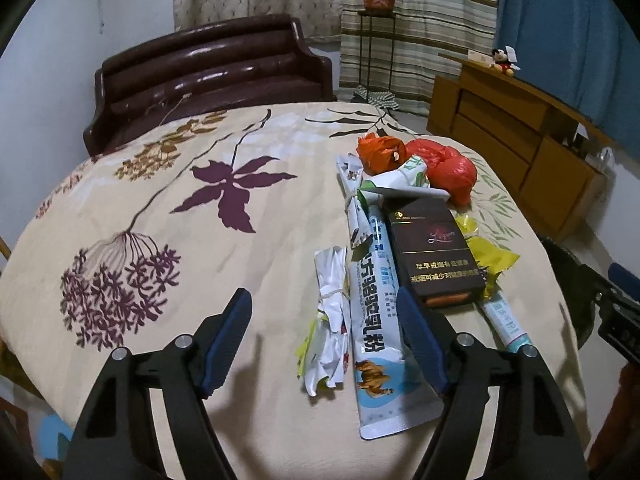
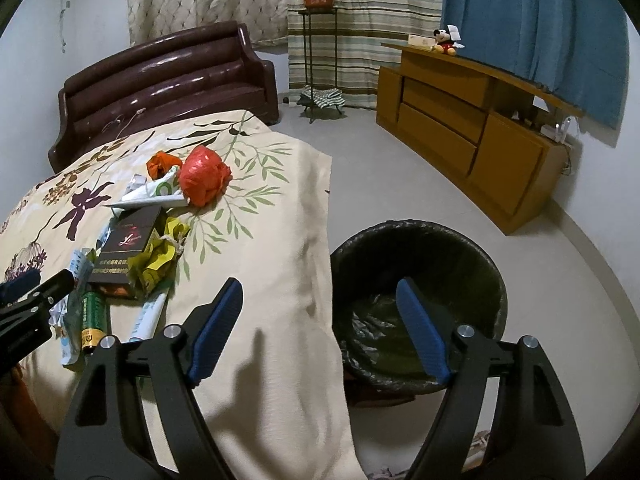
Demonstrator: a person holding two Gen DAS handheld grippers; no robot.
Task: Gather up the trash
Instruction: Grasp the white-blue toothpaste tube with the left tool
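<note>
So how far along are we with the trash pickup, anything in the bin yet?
Nothing looks binned: the trash bin shows only its black liner. Nothing is in hand either; the left gripper and right gripper both have open, empty jaws. Left: the whole pile on the tablecloth, including the cigarette box, milk powder sachet, red plastic bag and battery.

Dim, bluish indoor light from overhead. Glare streaks the glossy dark-brown leather sofa (image 1: 212,68). Fisheye bending and black vignetting at every corner.
</note>
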